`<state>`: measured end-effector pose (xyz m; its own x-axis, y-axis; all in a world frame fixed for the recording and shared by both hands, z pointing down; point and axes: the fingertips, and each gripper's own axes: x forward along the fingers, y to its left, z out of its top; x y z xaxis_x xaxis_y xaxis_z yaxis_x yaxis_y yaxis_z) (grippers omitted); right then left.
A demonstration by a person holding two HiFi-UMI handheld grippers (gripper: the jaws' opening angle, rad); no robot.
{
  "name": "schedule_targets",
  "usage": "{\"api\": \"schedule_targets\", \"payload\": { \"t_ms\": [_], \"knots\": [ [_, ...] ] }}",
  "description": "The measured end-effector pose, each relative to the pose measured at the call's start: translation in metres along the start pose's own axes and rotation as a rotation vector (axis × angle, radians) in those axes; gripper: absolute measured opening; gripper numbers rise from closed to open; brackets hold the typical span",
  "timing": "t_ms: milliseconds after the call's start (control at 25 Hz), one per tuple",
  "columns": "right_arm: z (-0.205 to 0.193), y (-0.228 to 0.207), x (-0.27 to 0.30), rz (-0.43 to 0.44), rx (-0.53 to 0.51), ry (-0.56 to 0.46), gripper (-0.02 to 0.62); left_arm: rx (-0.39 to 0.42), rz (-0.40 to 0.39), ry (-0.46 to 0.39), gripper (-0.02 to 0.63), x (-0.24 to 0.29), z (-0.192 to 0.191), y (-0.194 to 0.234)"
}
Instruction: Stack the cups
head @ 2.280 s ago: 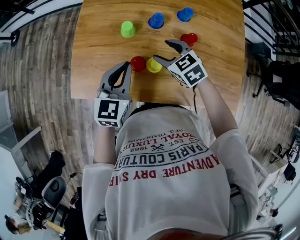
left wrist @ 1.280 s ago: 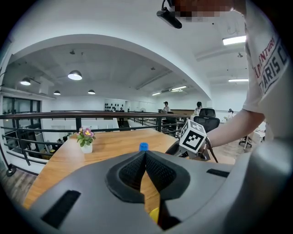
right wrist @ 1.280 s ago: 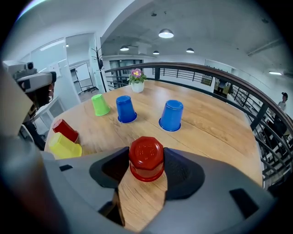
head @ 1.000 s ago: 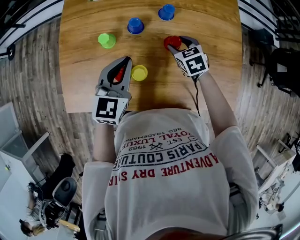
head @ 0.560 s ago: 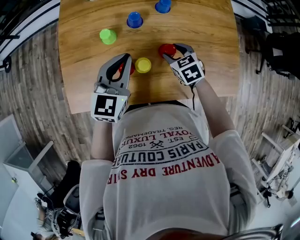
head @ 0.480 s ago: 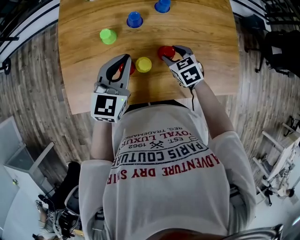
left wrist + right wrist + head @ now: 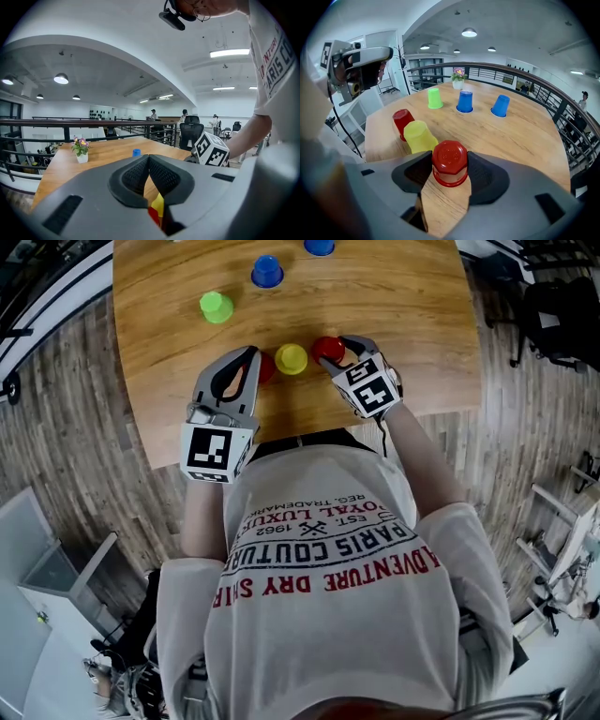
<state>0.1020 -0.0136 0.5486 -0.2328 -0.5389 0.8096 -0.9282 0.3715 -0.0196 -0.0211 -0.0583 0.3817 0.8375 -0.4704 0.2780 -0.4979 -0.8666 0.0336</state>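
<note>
- Table (image 7: 412, 296): pale wood. Its near edge runs just below both grippers, by the person's body. Its right edge is well apart from the right gripper, with bare wood between.
- Open room: a bare band of wood separates the near row of cups from the far cups, and a wide clear patch lies to the right of the near row.
- Red cup (image 7: 450, 159): at the right end of the near row, close to the near edge. It is inverted, base up, with its long axis vertical. Whether its rim rests on the wood cannot be told.
- Right gripper (image 7: 450, 174): its jaws are clamped on the red cup, with a pad pressing on each side of its wall.
- Yellow cup (image 7: 419, 136): inverted, just left of the red cup, apart from it but the nearest obstacle.
- Other red cup (image 7: 403, 122): inverted, touching or just beside the yellow cup on its far-left side.
- Left gripper (image 7: 149, 159): its jaw tips meet with nothing between them. In the head view it lies over the other red cup (image 7: 266, 367) and partly covers it.
- Green cup (image 7: 216, 307): inverted, far left, well apart from the row.
- Two blue cups (image 7: 464, 101) (image 7: 500, 105): inverted, side by side at the far side.
- Flower pot (image 7: 458, 80): at the far edge, beyond the cups.
- Railing (image 7: 534, 82): runs beyond the table's far edge.
</note>
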Motion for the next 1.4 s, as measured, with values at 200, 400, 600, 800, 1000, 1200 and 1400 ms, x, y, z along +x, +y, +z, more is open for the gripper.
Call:
{"api": "schedule_targets", "payload": {
  "t_ms": [200,400,600,800,1000,1200,1400],
  "knots": [
    [-0.004,0.01,0.004,-0.013,-0.003,0.003,0.25,-0.005,0.004,0.005,0.015,-0.011,-0.006,0.001],
    [-0.003,0.011,0.009,-0.025,-0.012,-0.001,0.25,-0.017,0.013,0.01,0.015,-0.016,-0.01,0.007],
    [-0.001,0.014,0.002,-0.008,0.013,0.005,0.278,-0.015,0.016,0.009,0.015,-0.018,-0.01,0.009],
    [0.021,0.01,-0.015,0.012,0.015,-0.049,0.305,-0.01,0.021,-0.005,0.015,-0.016,-0.005,0.013],
    [0.065,-0.004,-0.033,0.028,-0.023,-0.123,0.305,-0.009,0.05,-0.024,0.015,-0.017,0.003,0.02],
    [0.113,-0.006,-0.029,0.086,-0.104,-0.159,0.305,-0.016,0.113,-0.027,0.015,-0.021,0.004,0.034],
    [0.155,0.007,-0.011,0.184,-0.22,-0.165,0.305,-0.043,0.208,-0.022,0.015,-0.03,0.001,0.053]
  ]
}}
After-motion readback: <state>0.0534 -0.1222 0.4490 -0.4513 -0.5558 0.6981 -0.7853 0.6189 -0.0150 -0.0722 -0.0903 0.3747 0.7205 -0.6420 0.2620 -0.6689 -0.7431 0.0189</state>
